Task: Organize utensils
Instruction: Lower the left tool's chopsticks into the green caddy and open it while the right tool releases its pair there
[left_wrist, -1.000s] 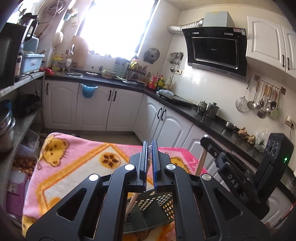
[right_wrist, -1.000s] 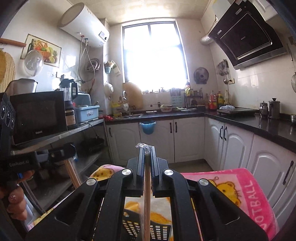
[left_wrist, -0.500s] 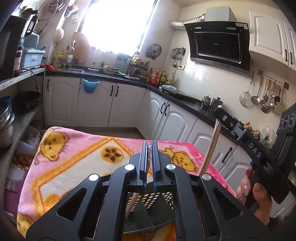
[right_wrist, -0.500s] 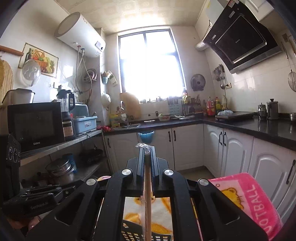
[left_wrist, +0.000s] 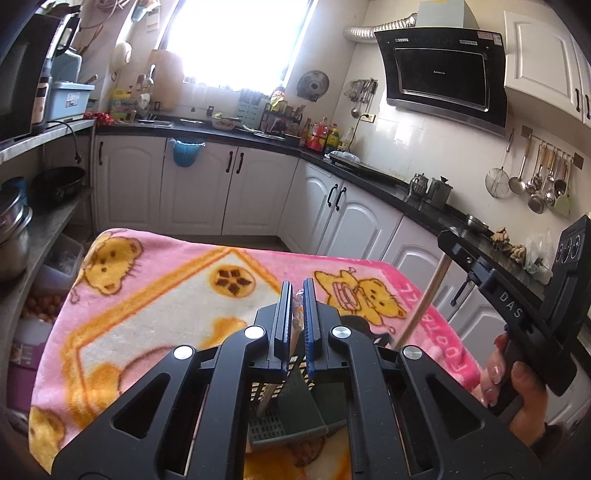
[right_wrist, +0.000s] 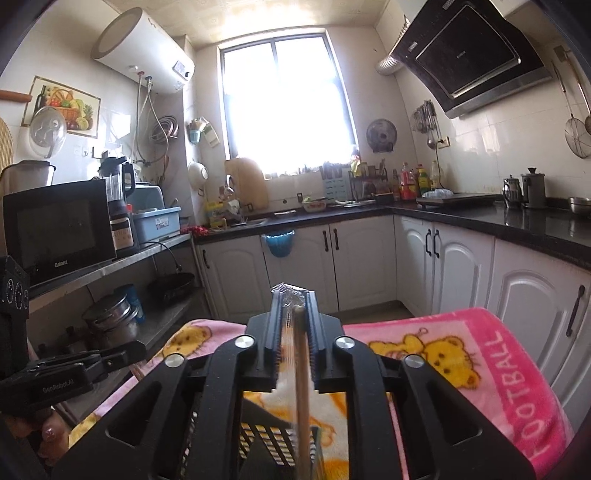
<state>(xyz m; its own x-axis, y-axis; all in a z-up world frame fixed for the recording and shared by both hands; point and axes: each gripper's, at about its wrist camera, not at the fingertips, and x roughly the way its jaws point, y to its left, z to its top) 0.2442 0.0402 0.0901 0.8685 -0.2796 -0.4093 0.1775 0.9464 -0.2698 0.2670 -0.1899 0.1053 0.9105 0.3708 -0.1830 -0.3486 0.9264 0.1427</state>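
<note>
Bright window; white cabinets under black countertop.

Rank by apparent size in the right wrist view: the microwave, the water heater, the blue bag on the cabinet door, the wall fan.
1. Microwave, though it sits nearer the camera.
2. Water heater, close behind; its true size against the microwave's is unsure.
3 and 4. Blue bag and wall fan look alike; no ranking.

Daylight floods in through the window, which is blown out to white in both views. Glare hazes the wall around it. Fisheye bending curves the cabinets and darkens the corners. The nearby wooden stick looks streaked.
</note>
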